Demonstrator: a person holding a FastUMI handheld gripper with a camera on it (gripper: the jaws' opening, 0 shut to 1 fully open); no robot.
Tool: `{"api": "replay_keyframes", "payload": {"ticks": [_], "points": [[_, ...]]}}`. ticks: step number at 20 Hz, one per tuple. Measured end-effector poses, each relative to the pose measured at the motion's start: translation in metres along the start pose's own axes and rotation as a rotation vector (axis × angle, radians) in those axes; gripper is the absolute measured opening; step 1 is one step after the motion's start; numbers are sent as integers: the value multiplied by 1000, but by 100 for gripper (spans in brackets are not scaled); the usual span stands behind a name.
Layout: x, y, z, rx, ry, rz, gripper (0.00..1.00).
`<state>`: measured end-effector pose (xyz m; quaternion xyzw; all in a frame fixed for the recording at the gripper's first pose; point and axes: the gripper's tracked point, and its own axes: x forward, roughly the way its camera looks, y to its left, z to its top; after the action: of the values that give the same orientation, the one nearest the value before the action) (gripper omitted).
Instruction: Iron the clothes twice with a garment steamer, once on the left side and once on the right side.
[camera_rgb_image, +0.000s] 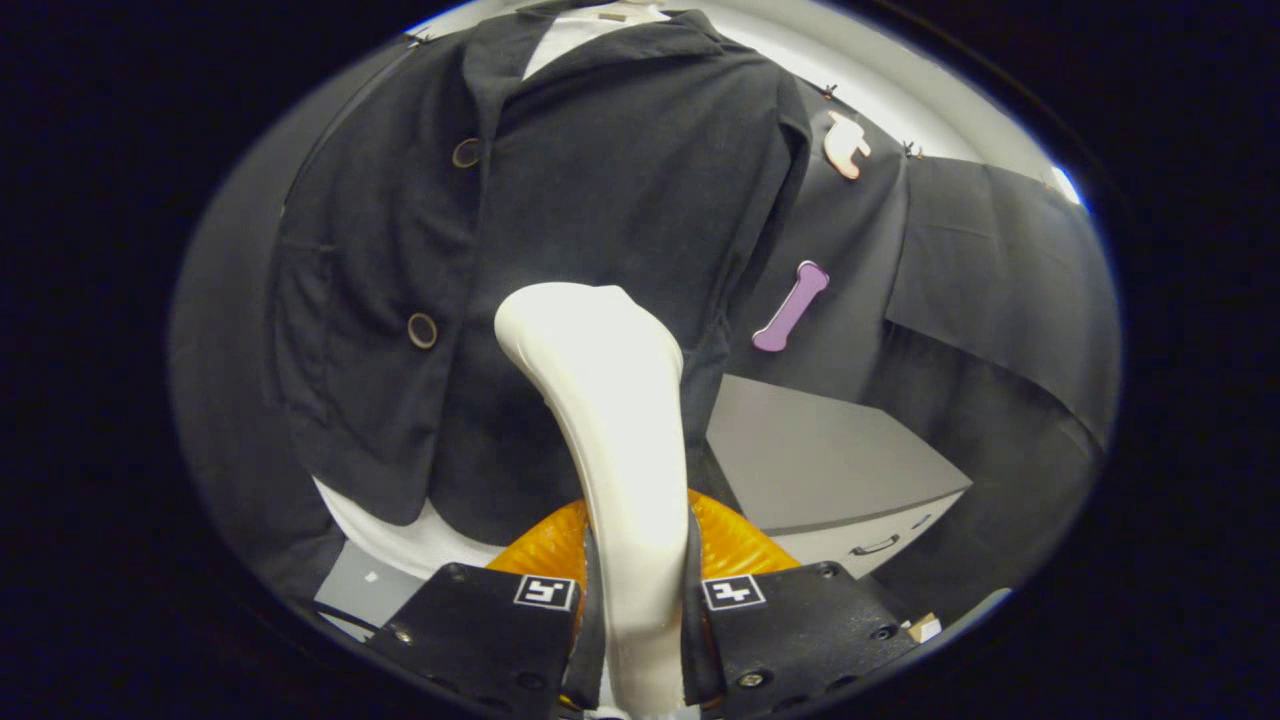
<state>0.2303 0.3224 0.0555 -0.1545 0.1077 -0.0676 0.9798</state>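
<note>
- Nearest of all, the gripper (640, 610) is clamped on the garment steamer (610, 420), both black fingers (500, 625) pressing the white handle from either side, jaws narrowed to the handle's width.
- Square markers sit on top of each finger, and the handle runs straight up between them, so the hold looks centred and firm.
- Just past the fingers, an orange ribbed piece (735, 545) peeks out on both sides of the handle; I can't tell what it belongs to.
- Up the white neck we go, and it curves to the steamer's rounded head (570, 320), right up against the lower front of the jacket (600, 180); actual contact is hard to call from here.
- That dark jacket hangs on the booth wall, front facing us, two round buttons (422, 331) off to one side of the head, a pale collar showing at the top.
- My read: a pass on one half of the front is under way, low on the cloth.
- To do it well, keep the head flat to the fabric, travel in one steady line, steer clear of the buttons, and don't let the handle twist in the fingers.
- Beyond, a grey cabinet (830, 470) with a drawer handle stands beside the jacket.
</note>
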Motion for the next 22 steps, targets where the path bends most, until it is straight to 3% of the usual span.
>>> {"api": "replay_keyframes", "payload": {"ticks": [4, 11, 15, 22], "points": [[4, 14, -46, 15, 100, 31, 33], [6, 19, -73, 18, 165, 62, 33], [-11, 12, -47, 52, 115, 85, 33], [-57, 28, 38, 92, -6, 167, 33]]}}
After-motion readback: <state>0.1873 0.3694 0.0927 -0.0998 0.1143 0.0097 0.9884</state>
